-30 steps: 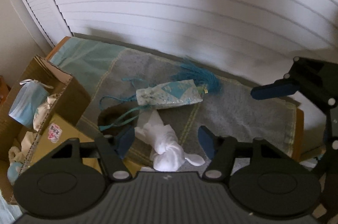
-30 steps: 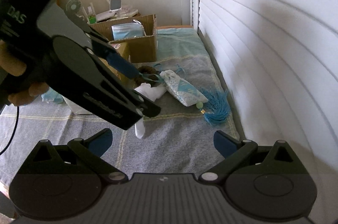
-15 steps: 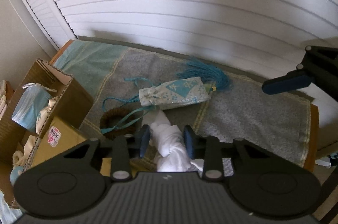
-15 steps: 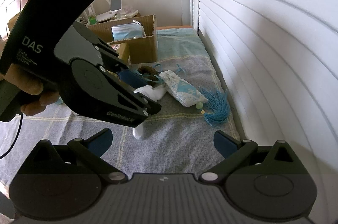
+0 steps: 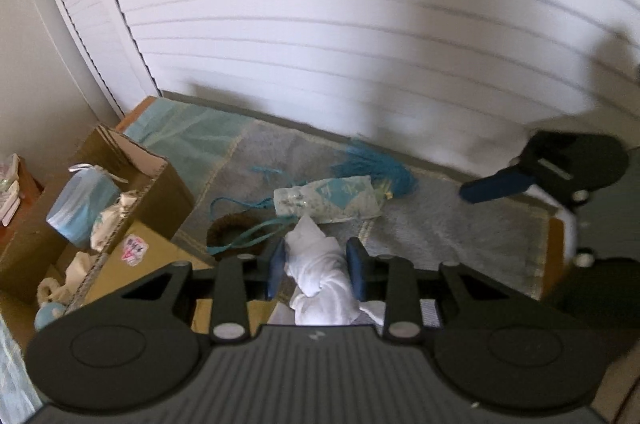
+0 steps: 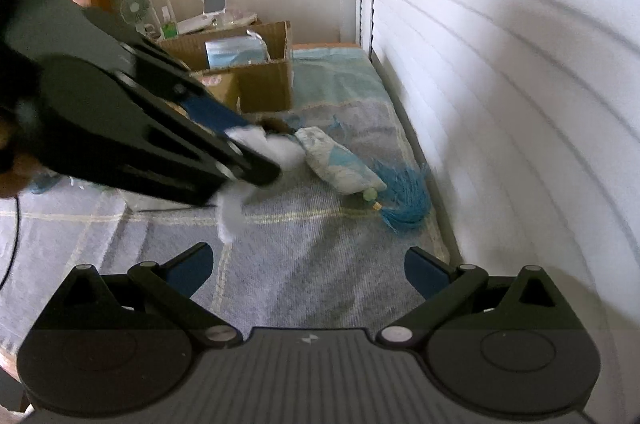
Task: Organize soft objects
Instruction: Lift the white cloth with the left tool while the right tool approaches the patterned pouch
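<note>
Left tool (image 5: 315,266) pinches the knotted white cloth (image 5: 320,276) above the grey blanket (image 5: 440,224); patterned pouch (image 5: 332,198) (teal tassel (image 5: 376,168) attached) lies just beyond, cardboard box (image 5: 132,192) alongside. Right tool (image 6: 308,270) gapes empty.

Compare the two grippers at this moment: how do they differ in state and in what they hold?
The left gripper is shut on the white knotted cloth; the right gripper is open and holds nothing. The left gripper carries its cloth near the cardboard box; the right gripper hovers over the grey towel. Both have blue pads.
</note>
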Demonstrator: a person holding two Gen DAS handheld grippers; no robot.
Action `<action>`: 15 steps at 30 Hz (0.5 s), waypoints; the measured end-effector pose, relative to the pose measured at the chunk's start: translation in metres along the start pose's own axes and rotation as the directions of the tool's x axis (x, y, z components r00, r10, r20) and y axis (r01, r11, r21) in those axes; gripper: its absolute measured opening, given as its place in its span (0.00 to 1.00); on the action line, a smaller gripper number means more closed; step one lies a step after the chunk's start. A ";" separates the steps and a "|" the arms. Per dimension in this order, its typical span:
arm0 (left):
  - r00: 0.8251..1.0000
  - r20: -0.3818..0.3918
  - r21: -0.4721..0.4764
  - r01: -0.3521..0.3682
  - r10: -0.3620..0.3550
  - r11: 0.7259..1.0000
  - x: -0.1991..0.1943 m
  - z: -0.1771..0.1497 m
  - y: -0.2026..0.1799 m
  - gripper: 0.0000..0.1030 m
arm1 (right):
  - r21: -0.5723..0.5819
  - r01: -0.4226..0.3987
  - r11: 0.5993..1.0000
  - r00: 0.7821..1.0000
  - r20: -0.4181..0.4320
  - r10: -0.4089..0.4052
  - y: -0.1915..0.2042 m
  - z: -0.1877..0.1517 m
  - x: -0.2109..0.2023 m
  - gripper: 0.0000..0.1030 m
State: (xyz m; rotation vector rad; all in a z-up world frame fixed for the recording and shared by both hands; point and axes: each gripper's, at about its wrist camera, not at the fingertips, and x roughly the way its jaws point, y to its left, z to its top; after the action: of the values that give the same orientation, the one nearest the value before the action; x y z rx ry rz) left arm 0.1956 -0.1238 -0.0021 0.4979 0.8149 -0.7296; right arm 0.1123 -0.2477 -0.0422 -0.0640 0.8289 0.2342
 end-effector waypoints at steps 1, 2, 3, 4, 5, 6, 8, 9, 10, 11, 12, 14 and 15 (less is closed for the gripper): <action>1.000 0.007 -0.003 0.001 -0.001 1.000 -0.004 -0.001 0.001 0.31 | -0.004 0.005 1.000 1.000 -0.004 -0.005 0.000 -0.001 0.002 1.00; 1.000 0.011 -0.006 0.001 -0.001 1.000 -0.009 -0.003 0.002 0.31 | -0.009 0.009 1.000 1.000 -0.010 -0.009 0.001 0.000 0.004 1.00; 1.000 0.015 -0.008 0.004 -0.004 1.000 -0.013 -0.005 0.002 0.31 | -0.015 0.015 1.000 1.000 -0.010 -0.015 0.001 0.000 0.006 1.00; 1.000 0.020 -0.013 0.006 -0.006 1.000 -0.018 -0.007 0.003 0.31 | -0.021 0.024 1.000 1.000 -0.002 -0.024 0.002 0.002 0.007 1.00; 1.000 0.022 -0.020 0.006 -0.006 1.000 -0.022 -0.009 0.003 0.31 | -0.024 0.030 0.999 1.000 0.007 -0.029 0.002 0.003 0.007 1.00; 1.000 0.025 -0.025 0.010 -0.009 1.000 -0.027 -0.012 0.004 0.31 | -0.021 0.028 0.999 1.000 0.012 -0.028 0.002 0.005 0.007 1.00; 0.999 0.034 -0.036 0.009 -0.007 0.999 -0.037 -0.018 0.005 0.31 | -0.012 0.022 1.000 0.999 0.024 -0.021 0.000 0.008 0.010 1.00; 0.999 0.040 -0.040 0.008 -0.007 0.999 -0.042 -0.021 0.006 0.31 | -0.010 0.023 1.000 0.999 0.024 -0.023 -0.001 0.010 0.013 1.00; 0.999 0.049 -0.044 0.009 -0.007 0.999 -0.048 -0.024 0.007 0.31 | -0.014 0.027 1.000 0.999 0.027 -0.026 -0.001 0.011 0.016 1.00; 0.998 0.055 -0.051 0.010 -0.007 0.999 -0.052 -0.026 0.008 0.31 | -0.019 0.033 0.999 0.999 0.033 -0.032 -0.001 0.013 0.019 1.00; 0.998 0.059 -0.059 0.012 -0.008 0.998 -0.057 -0.029 0.008 0.31 | -0.023 0.039 0.999 0.999 0.035 -0.038 -0.001 0.015 0.022 1.00; 0.998 0.070 -0.067 0.012 -0.007 0.998 -0.065 -0.033 0.010 0.31 | -0.026 0.049 0.998 0.998 0.049 -0.048 0.000 0.020 0.028 0.99; 0.997 0.075 -0.070 0.010 -0.005 0.997 -0.069 -0.035 0.010 0.31 | -0.027 0.050 0.998 0.997 0.053 -0.048 0.000 0.023 0.031 0.98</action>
State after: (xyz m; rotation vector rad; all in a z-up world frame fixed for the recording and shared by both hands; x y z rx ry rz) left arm 0.1544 -0.0677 0.0326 0.4022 0.7705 -0.7199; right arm 0.1491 -0.2382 -0.0490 -0.1044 0.7713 0.2010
